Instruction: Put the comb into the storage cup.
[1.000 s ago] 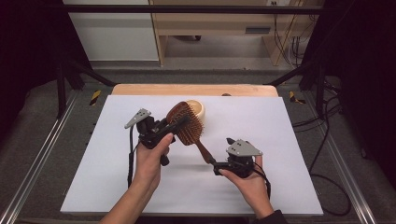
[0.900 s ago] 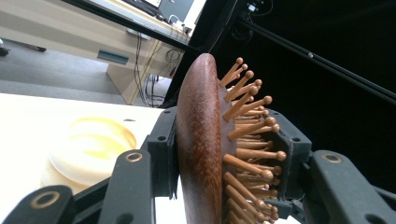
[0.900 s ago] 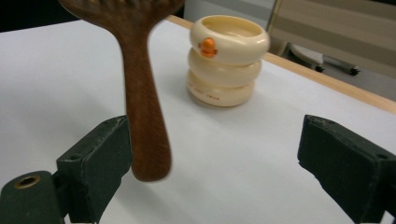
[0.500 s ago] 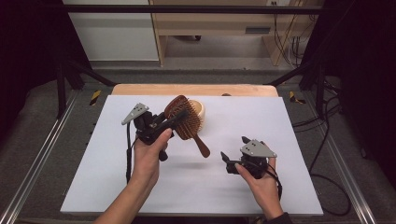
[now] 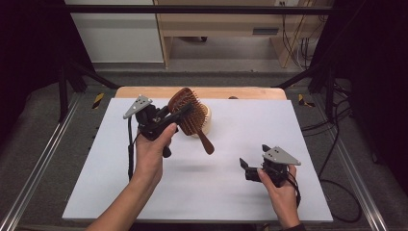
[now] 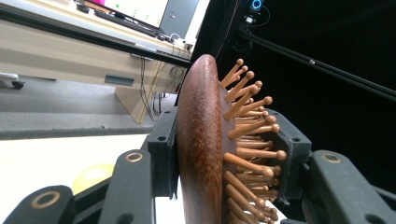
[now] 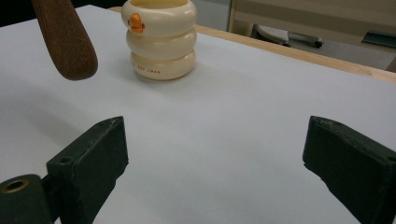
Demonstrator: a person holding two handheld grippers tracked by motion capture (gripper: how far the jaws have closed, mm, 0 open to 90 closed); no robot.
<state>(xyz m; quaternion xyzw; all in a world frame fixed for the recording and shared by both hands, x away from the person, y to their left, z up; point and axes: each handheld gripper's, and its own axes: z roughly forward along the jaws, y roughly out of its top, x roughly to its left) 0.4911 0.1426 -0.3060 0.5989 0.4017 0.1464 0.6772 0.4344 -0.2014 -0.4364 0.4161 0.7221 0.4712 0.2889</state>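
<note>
The left gripper point(image 5: 171, 117) pinches the brush point(image 5: 188, 112) by its head: one jaw presses on the smooth wooden back, the other on the side with the pins point(image 6: 247, 154). It holds the brush in the air over the far middle of the table point(image 5: 144, 202), just in front of the cup point(image 7: 161, 39), and the handle point(image 5: 206, 142) hangs down toward the near right. The right gripper point(image 5: 250, 171) sits low at the near right with its jaws spread wide and nothing between them.

I judge the brush to be light and stiff, made of hard wood. The polished back looks slippery, and the pins may bend a little under the jaw, so this grip can turn or slide. A safer place to take hold is probably the handle, which is narrow and rounded and hangs free; in the right gripper view its end point(image 7: 65, 44) is close ahead and above.

The cup is cream, formed as stacked rings with a small duck face, and it stands on the table. It looks light and may tip over if the handle hits it.

There is much open room on the white surface at the near side and at the right. The far wooden edge point(image 5: 250, 92) of the table is just behind the cup, so a move in that direction has little margin.
</note>
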